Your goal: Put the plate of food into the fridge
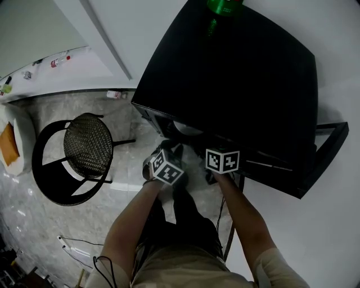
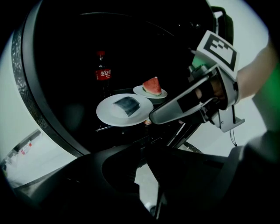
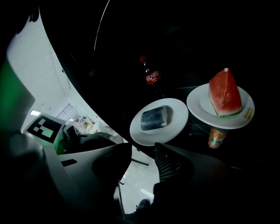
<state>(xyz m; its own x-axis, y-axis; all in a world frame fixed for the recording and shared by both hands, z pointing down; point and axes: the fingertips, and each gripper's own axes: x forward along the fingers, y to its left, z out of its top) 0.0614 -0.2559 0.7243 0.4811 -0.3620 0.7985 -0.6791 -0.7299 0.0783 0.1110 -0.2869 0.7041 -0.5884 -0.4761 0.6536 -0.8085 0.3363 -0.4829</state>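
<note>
A white plate (image 3: 159, 120) with a dark slab of food lies on a shelf inside the black fridge (image 1: 236, 84); the same plate (image 2: 124, 109) shows in the left gripper view. My right gripper (image 3: 143, 146) is open. Its tips are just short of the plate's near rim and nothing is between them. From the left, one of its fingers (image 2: 175, 107) reaches to the plate's right edge. My left gripper (image 2: 142, 148) hangs back from the shelf, shut and empty. In the head view both marker cubes (image 1: 167, 167) sit at the fridge's front.
Behind the plate stand a second plate with a watermelon wedge (image 3: 224, 94), a cola bottle (image 3: 151, 78) and an orange can (image 3: 216, 136). The fridge door (image 1: 329, 146) hangs open at the right. A green bottle (image 1: 224, 7) tops the fridge. A round black chair (image 1: 84, 149) stands left.
</note>
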